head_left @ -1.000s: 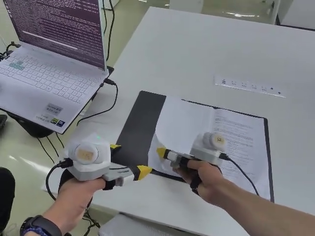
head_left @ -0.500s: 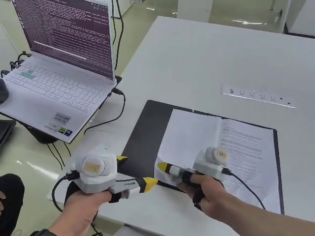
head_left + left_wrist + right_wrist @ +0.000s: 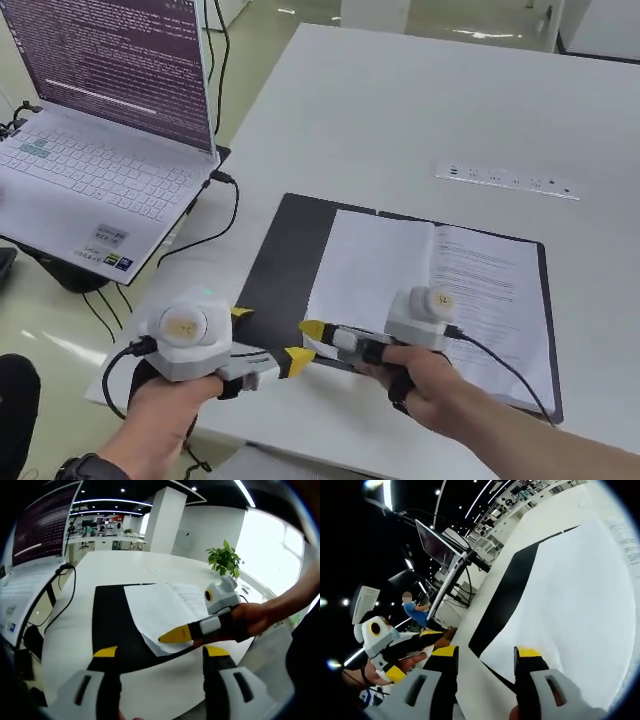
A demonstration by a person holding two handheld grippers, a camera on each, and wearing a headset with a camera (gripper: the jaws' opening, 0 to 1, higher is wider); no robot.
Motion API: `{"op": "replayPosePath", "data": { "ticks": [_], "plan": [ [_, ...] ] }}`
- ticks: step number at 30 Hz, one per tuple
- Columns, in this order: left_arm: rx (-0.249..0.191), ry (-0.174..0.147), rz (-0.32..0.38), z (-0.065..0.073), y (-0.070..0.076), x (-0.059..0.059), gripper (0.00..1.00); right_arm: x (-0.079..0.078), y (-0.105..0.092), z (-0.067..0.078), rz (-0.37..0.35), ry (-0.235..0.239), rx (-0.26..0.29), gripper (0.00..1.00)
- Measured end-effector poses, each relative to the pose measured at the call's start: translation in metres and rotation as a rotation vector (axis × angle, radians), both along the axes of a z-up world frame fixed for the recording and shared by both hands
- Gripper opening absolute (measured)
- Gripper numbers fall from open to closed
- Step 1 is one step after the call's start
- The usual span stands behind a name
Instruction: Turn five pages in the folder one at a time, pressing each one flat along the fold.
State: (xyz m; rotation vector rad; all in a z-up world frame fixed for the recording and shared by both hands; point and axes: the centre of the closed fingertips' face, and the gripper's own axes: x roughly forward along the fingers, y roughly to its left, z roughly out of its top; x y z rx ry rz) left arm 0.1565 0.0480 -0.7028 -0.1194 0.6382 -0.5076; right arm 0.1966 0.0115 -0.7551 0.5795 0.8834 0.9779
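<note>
A flat black folder [image 3: 285, 262] is laid open near the front edge of the smooth white table [image 3: 400, 100]. A blank white sheet [image 3: 370, 265] is spread across its middle, and a page of fine print [image 3: 490, 285] is seen to the right. The left gripper [image 3: 270, 337], white-bodied with yellow-tipped black jaws, is held just off the folder's near left corner, jaws spread with nothing between them. The right gripper [image 3: 315, 330] is pointed left along the folder's near edge, jaws likewise parted, over the sheet's near corner; contact cannot be told. An open laptop [image 3: 100, 130] with black cables [image 3: 215, 225] is set to the left, and a slim white power strip [image 3: 505, 180] beyond the folder. In the left gripper view a leafy potted plant [image 3: 225, 560] is seen behind the right gripper.
</note>
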Motion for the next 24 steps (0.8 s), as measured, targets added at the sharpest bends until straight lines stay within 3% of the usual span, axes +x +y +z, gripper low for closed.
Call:
{"op": "replayPosePath", "data": {
  "ticks": [8,13,17,24],
  "plan": [
    [0.0,-0.002,-0.003,0.001,-0.002,0.002,0.66,0.004,-0.026,0.025,0.019,-0.103,-0.012,0.47],
    [0.006,-0.008,-0.004,0.001,-0.004,0.007,0.61,0.009,-0.044,0.034,-0.017,-0.129,-0.008,0.47],
    [0.021,-0.011,-0.014,0.001,-0.006,0.011,0.56,0.007,-0.058,0.038,-0.009,-0.179,-0.033,0.44],
    [0.033,-0.005,-0.032,-0.003,-0.015,0.017,0.54,0.001,-0.086,0.041,-0.028,-0.213,-0.062,0.44]
  ]
}}
